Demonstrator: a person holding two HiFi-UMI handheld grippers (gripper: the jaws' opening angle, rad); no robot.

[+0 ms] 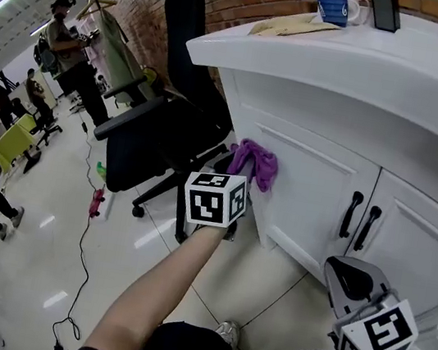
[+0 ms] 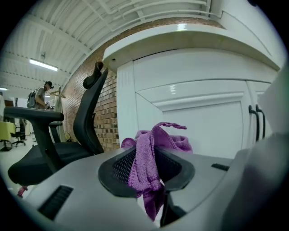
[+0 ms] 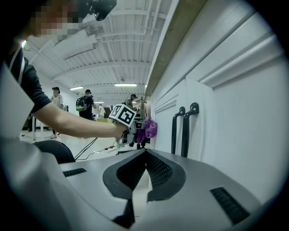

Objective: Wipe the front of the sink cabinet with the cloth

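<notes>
Apparently the wiping is only at one end of a stroke. The purple cloth, pinched tight between the fingers of the left gripper, seems to lie against the sink cabinet at the left edge of its front. The two doors show no mark of what is already wiped, so I judge that most of the front is still to do. The left forearm is stretched straight forward to that edge, while the right gripper hangs low before the cabinet's right door, below the black handles, its fingers closed together with nothing between them.
</notes>
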